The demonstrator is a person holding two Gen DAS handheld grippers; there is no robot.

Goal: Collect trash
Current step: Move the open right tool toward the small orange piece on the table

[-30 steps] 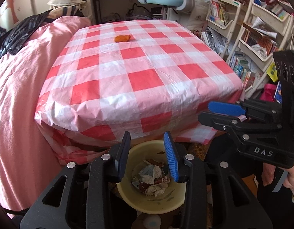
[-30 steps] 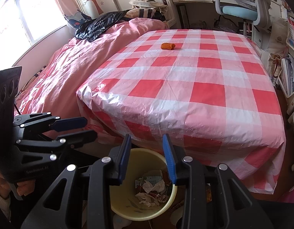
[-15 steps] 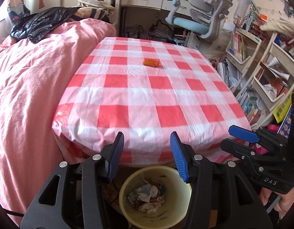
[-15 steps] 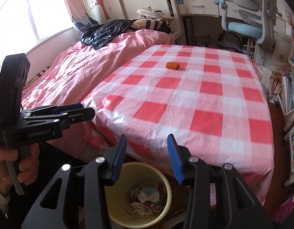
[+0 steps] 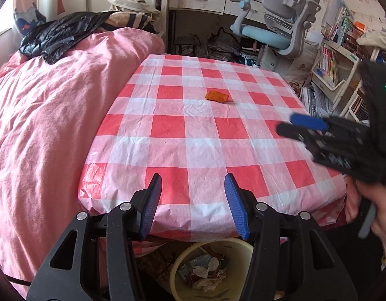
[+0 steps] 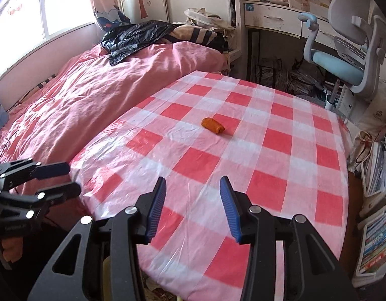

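Observation:
An orange piece of trash point(image 5: 216, 96) lies on the red-and-white checked tablecloth point(image 5: 168, 130), past its middle; it also shows in the right wrist view point(image 6: 213, 125). My left gripper point(image 5: 193, 203) is open and empty at the table's near edge. My right gripper point(image 6: 193, 208) is open and empty over the near part of the table, and shows at the right of the left wrist view point(image 5: 306, 125). A yellow bin point(image 5: 178, 271) with crumpled paper stands on the floor below the table edge.
A bed with a pink duvet point(image 5: 47, 115) adjoins the table on the left, with a black jacket point(image 5: 60, 32) on it. A blue-grey office chair point(image 5: 275, 37) and a desk stand behind the table. Bookshelves point(image 5: 336, 65) line the right side.
Both grippers have risen from over the bin to above the table's near edge and tilted up. The right gripper has moved forward over the cloth. The orange trash has not moved.

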